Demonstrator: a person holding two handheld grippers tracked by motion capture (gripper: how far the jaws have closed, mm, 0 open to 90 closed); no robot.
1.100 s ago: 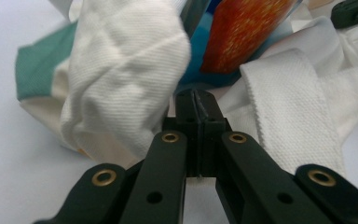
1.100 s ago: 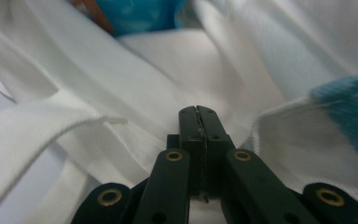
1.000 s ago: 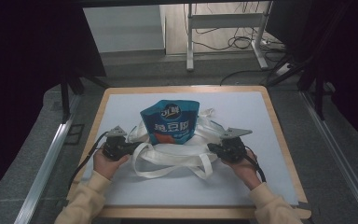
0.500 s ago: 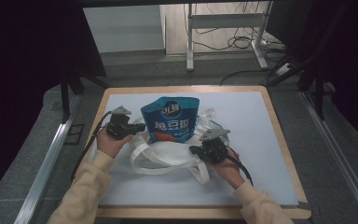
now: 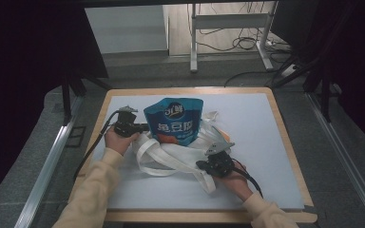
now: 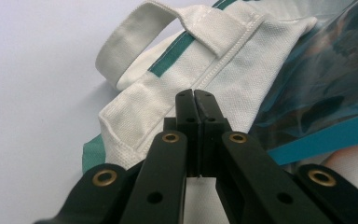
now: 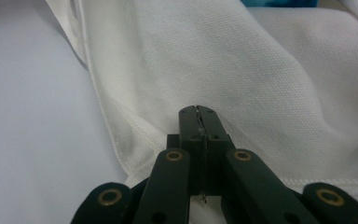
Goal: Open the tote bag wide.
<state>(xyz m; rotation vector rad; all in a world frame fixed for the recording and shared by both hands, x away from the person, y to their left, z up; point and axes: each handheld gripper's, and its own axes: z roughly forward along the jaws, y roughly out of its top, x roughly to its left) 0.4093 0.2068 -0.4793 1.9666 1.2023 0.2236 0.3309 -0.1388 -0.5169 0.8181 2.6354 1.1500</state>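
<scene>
A blue snack pouch point(image 5: 173, 121) lies on a white cloth tote bag point(image 5: 171, 159) in the middle of the table. My left gripper point(image 5: 147, 127) is at the bag's left edge, beside the pouch, pointing right. In the left gripper view its jaws point(image 6: 195, 93) are shut, with the tips against the bag's green-trimmed corner point(image 6: 242, 51), a handle loop point(image 6: 121, 60) and the pouch point(image 6: 326, 84). My right gripper point(image 5: 199, 165) sits on the bag's near right part, pointing left. It point(image 7: 197, 109) is shut too, low over the white cloth point(image 7: 242, 70). I see no cloth clearly pinched in either.
A pale mat on a wooden board point(image 5: 266, 142) covers the table, with bare mat to the right and near side. The left gripper's cable point(image 5: 92, 147) trails off the left edge. Metal desk legs point(image 5: 194, 42) and floor cables point(image 5: 247, 42) lie beyond.
The left hand moved away from me, up to the bag's far left corner by the pouch. The right hand moved nearer and leftward onto the bag. The handles have shifted a little.
</scene>
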